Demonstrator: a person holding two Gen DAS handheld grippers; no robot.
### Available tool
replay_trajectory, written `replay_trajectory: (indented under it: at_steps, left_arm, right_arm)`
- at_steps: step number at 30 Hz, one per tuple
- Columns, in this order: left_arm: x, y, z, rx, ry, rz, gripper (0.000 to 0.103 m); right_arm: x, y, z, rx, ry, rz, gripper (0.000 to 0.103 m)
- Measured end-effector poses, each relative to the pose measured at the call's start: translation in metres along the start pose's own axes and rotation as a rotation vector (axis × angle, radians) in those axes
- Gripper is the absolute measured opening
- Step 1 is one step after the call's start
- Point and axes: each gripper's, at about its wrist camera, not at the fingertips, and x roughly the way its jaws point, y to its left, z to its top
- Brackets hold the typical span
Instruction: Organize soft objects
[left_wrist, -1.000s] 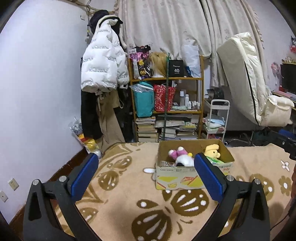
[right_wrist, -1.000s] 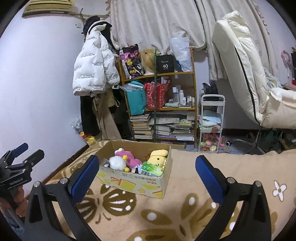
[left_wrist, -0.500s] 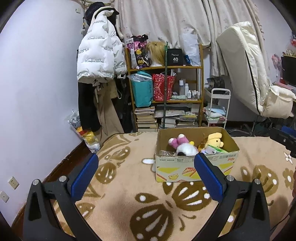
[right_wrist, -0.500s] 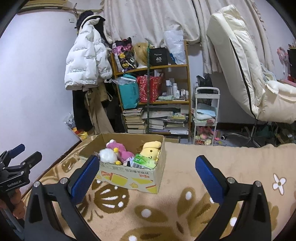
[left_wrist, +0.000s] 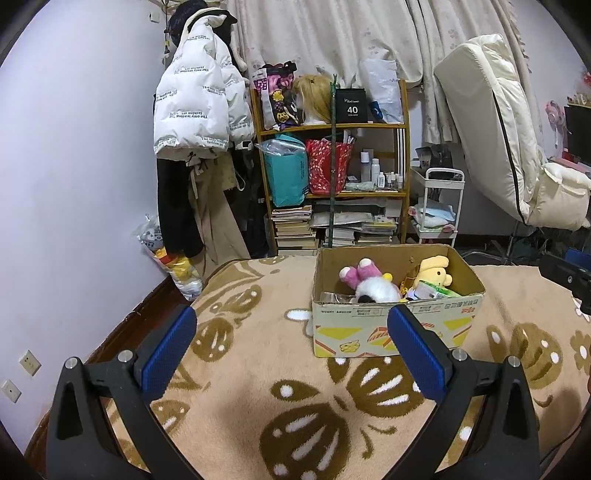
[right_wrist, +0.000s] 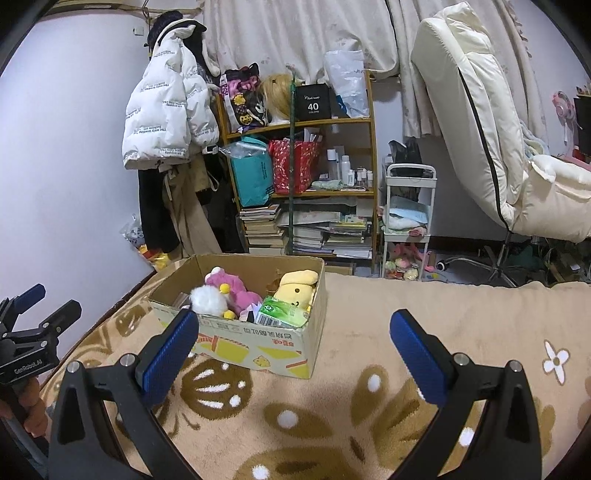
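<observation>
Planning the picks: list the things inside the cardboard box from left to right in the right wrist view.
White plush → pink plush → green packet → yellow plush, the packet lying in front of the yellow plush's lower part. All sit inside the cardboard box.

A black box (left_wrist: 352, 105) on the top shelf read "40" with "COLORS" beneath. The white jacket (left_wrist: 192, 107) carried repeated print, "The only leading fashion art", upside down. The left gripper (right_wrist: 27, 345) bore "GenRobot.AI". Print on the carton (left_wrist: 397, 325) could not be read.
</observation>
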Motion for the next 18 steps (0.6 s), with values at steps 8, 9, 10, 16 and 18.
replay_trajectory:
  at_steps: [8, 9, 10, 16, 18]
  left_arm:
    - [0.0012, -0.0003, -0.0004, -0.004, -0.004, -0.004, 0.102]
    - [0.0018, -0.0007, -0.0008, -0.004, -0.004, -0.005, 0.102]
    - [0.0014, -0.0005, -0.0005, -0.003, -0.002, -0.004, 0.102]
    - [0.001, -0.0007, -0.0006, -0.003, -0.005, -0.003, 0.102]
    - [0.001, -0.0007, 0.0003, -0.003, -0.004, -0.007, 0.102]
  right_arm:
    - [0.0002, -0.0005, 0.0003, -0.001, 0.001, 0.001, 0.103]
    - [0.0002, -0.0005, 0.0002, -0.001, 0.0, 0.001, 0.103]
    - [0.0001, -0.0005, 0.0003, 0.0, 0.001, 0.002, 0.103]
    - [0.0, 0.0, 0.0004, -0.001, 0.0, 0.002, 0.103]
    - [0.0001, 0.0005, 0.0003, -0.001, 0.001, 0.0, 0.103]
